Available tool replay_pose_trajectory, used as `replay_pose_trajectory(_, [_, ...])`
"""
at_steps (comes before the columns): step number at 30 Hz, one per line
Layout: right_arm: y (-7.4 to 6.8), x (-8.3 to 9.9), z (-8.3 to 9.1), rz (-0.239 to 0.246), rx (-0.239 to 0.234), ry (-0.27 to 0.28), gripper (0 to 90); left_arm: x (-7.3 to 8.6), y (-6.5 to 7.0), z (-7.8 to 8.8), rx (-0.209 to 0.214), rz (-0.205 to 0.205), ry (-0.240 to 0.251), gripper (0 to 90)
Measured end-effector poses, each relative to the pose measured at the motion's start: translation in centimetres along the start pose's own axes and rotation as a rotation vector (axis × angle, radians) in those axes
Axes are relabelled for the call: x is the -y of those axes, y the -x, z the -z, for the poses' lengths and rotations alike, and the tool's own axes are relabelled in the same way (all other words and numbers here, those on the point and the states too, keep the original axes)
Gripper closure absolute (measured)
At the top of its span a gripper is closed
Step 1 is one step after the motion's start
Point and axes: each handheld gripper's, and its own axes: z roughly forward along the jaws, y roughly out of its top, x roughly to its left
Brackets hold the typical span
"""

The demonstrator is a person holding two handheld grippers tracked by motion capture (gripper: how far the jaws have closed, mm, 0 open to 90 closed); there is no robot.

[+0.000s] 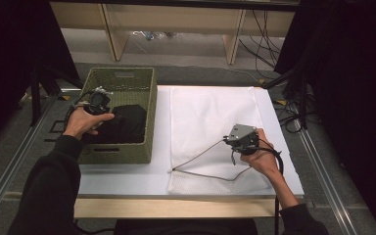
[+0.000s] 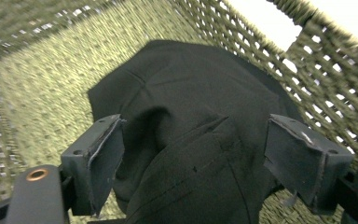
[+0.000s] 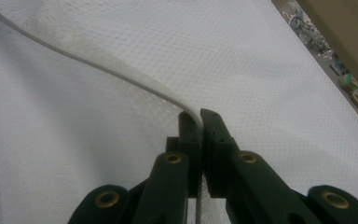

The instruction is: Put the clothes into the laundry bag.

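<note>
Left gripper, jaws spread and empty, straddles the black garment lying in the woven basket; the grasp is not yet made. Right gripper is clamped on the raised rim of the white mesh bag, holding its mouth open. Loading remains. The bag's interior is hidden.

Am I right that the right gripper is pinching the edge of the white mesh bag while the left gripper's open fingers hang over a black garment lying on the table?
Not quite: the black garment lies inside the green woven basket, as the left gripper view shows. The rest holds: the right gripper pinches the white mesh bag edge, and the left gripper is open.
</note>
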Motion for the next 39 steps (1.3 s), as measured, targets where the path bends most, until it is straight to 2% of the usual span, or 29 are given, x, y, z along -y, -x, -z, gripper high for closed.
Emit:
replay_pose_trajectory(1, [-0.1,0.0,-0.1,-0.009,0.006,0.003,88.2,0.0,-0.1,-0.3,0.006,-0.005,-0.013,19.4])
replay_pose_trajectory(3, [-0.1,-0.1,-0.1,0.003,0.000,-0.002,88.2,0.1,-0.2,-0.8,0.016,-0.014,-0.031,19.3])
replay_pose_trajectory(4, [-0.2,-0.1,-0.1,-0.005,-0.005,-0.007,88.2,0.0,-0.4,-1.0,0.028,-0.015,-0.055,19.0])
replay_pose_trajectory(5, [-0.3,-0.1,0.0,-0.021,-0.003,-0.013,88.2,0.0,-0.4,-1.3,0.033,-0.010,-0.057,18.5])
replay_pose_trajectory(6, [-0.2,-0.1,-0.1,-0.005,-0.002,-0.008,88.2,0.0,-0.5,-1.4,0.039,-0.010,-0.058,17.3])
replay_pose_trajectory(12, [-0.2,-0.1,-0.1,-0.011,-0.002,-0.009,88.1,0.3,-0.2,-2.6,0.068,-0.021,-0.072,15.6])
replay_pose_trajectory(13, [-0.2,0.0,-0.1,-0.009,-0.001,-0.010,88.0,0.4,-0.1,-3.1,0.096,-0.028,-0.104,15.8])
replay_pose_trajectory(14, [-0.2,0.0,-0.1,0.004,0.002,-0.008,88.0,0.4,-0.1,-3.1,0.096,-0.028,-0.104,15.4])
replay_pose_trajectory(16, [-0.2,0.0,-0.1,0.005,0.002,-0.009,88.0,0.5,0.1,-3.6,0.087,-0.040,-0.122,15.3])
replay_pose_trajectory(18, [-0.2,0.0,-0.1,0.004,0.004,-0.008,87.9,0.5,0.3,-4.1,0.083,-0.036,-0.136,14.3])
replay_pose_trajectory(19, [-0.2,0.0,-0.1,0.010,0.009,-0.008,87.8,0.6,0.5,-4.4,0.083,-0.030,-0.138,9.2])
replay_pose_trajectory(23, [-0.2,0.0,-0.2,0.012,0.011,-0.013,87.8,0.8,0.6,-5.3,0.089,-0.038,-0.171,2.4])
replay_pose_trajectory(24, [-0.1,0.0,-0.2,0.026,0.010,-0.012,87.8,0.9,0.7,-5.5,0.090,-0.021,-0.173,0.1])
replay_pose_trajectory(25, [-0.1,-0.1,-0.3,0.030,0.013,-0.009,87.7,1.0,0.7,-5.7,0.099,-0.022,-0.194,0.0])
replay_pose_trajectory(27, [-0.3,-0.1,-0.2,0.022,0.014,-0.018,87.7,1.1,0.7,-5.9,0.093,0.010,-0.210,0.0])
replay_pose_trajectory(28, [-0.5,-0.1,-0.2,-0.008,0.015,-0.025,87.7,1.1,0.6,-6.0,0.079,0.006,-0.227,0.0])
replay_pose_trajectory(30, [-0.2,-0.1,-0.2,0.033,0.015,-0.010,87.6,1.1,0.6,-6.2,0.075,0.007,-0.227,0.0])
replay_pose_trajectory(31, [-0.3,-0.1,-0.1,0.016,0.016,-0.014,87.6,1.1,0.6,-6.3,0.074,0.012,-0.226,0.0])
replay_pose_trajectory(32, [-0.2,-0.1,-0.2,0.030,0.014,-0.012,87.6,1.1,0.5,-6.4,0.068,0.004,-0.232,0.0])
replay_pose_trajectory(33, [-0.2,-0.1,-0.2,0.030,0.014,-0.012,87.6,1.2,0.5,-6.6,0.059,0.019,-0.227,0.0])
replay_pose_trajectory(34, [-0.2,-0.1,-0.2,0.034,0.013,-0.013,87.6,1.2,0.4,-6.7,0.049,0.011,-0.244,0.0])
replay_pose_trajectory(35, [-0.2,-0.1,-0.2,0.033,0.014,-0.012,87.5,1.2,0.6,-6.9,0.026,0.034,-0.240,3.1])
replay_pose_trajectory(36, [-0.1,-0.1,-0.2,0.039,0.017,-0.008,87.5,1.2,0.5,-7.0,-0.014,0.010,-0.253,10.2])
replay_pose_trajectory(37, [-0.5,-0.1,-0.1,-0.004,0.020,-0.022,87.4,1.1,0.6,-7.1,-0.035,0.014,-0.264,21.1])
replay_pose_trajectory(38, [-0.4,-0.1,-0.1,0.016,0.016,-0.016,87.4,1.1,0.6,-7.2,-0.032,0.029,-0.259,27.1])
replay_pose_trajectory(39, [-0.3,-0.1,-0.1,0.031,0.016,-0.012,87.4,0.9,0.6,-7.1,-0.030,0.013,-0.264,34.6])
